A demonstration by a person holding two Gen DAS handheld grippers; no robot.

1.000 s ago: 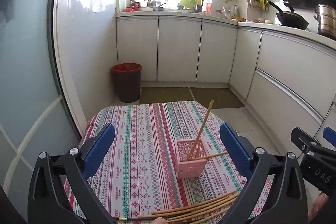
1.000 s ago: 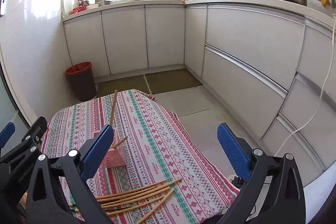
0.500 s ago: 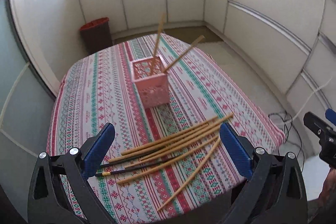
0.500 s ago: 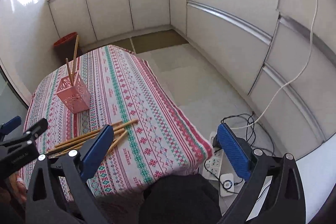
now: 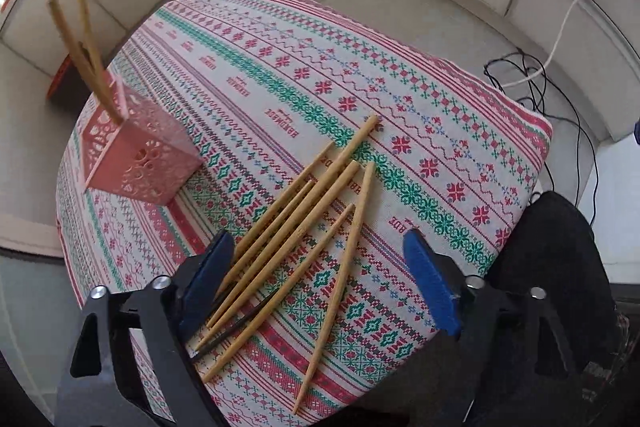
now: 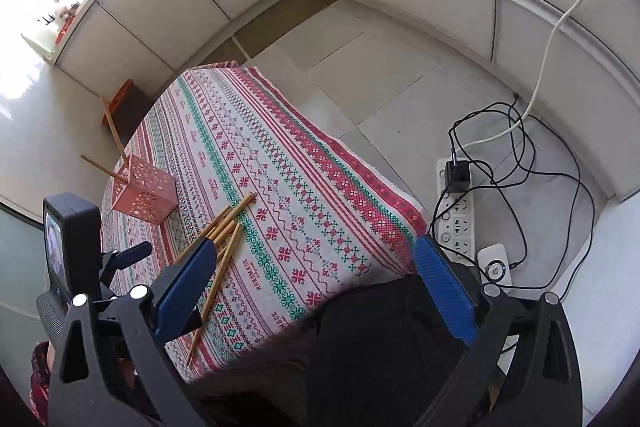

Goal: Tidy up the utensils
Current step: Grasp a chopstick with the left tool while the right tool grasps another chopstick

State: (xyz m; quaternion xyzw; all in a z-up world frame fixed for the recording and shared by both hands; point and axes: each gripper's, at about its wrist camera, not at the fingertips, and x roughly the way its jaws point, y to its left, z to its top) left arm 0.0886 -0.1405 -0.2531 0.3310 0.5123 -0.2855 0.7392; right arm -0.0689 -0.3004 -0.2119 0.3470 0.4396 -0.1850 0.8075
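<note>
Lowered left hand-held gripper straddles chopsticks.

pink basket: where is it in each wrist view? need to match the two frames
Left wrist: pink basket at left, mid-height, two chopsticks standing in it, up-left of the loose chopsticks.
Right wrist: pink basket at left, mid-height, above the left gripper.
Shared landmark: the loose chopsticks lying on the patterned tablecloth, down-right of the basket in both views.
</note>
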